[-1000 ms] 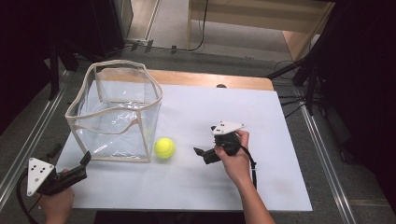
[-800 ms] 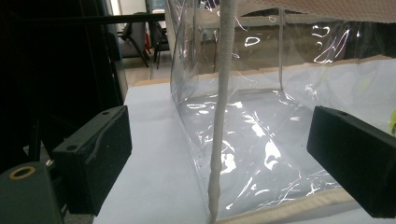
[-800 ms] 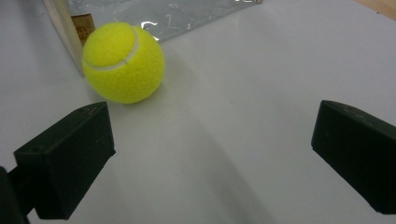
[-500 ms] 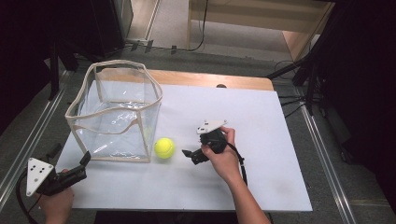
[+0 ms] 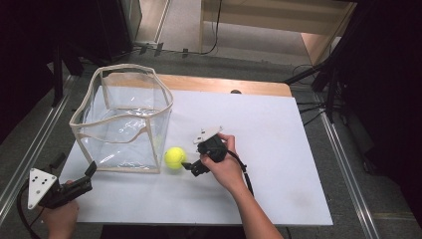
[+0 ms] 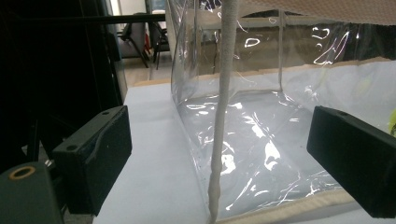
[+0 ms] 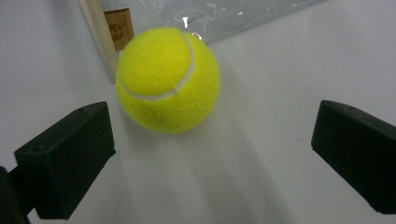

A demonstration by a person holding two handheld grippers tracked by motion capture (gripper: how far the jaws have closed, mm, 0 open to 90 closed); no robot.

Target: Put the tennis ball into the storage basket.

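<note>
One white bench (image 5: 278, 149) is seen from above, its far edge showing a strip of bare wood. On its left part stands one clear plastic bag (image 5: 122, 119) with cream-coloured trim along its rim and seams, open at the top and upright. One yellow tennis ball (image 5: 174, 157) lies on the bench just beside the bag's near right corner; whether the two touch cannot be told. In the right gripper view the ball (image 7: 167, 79) is seen ahead of the two black fingers, nearer the left one, with the bag's trimmed corner just behind it.

Two grippers are held, one in each hand. The right gripper (image 5: 191, 166) is held low over the bench by the right hand (image 5: 224, 167), pointed at the ball; its fingers are spread wide and nothing is gripped between them. The left gripper (image 5: 74, 174) is held at the near left corner of the bench by the left hand (image 5: 59, 216), aimed towards the bag. In the left gripper view its two fingers are likewise seen wide apart and empty, with the bag's near vertical seam (image 6: 223, 116) standing between them farther off.
</note>
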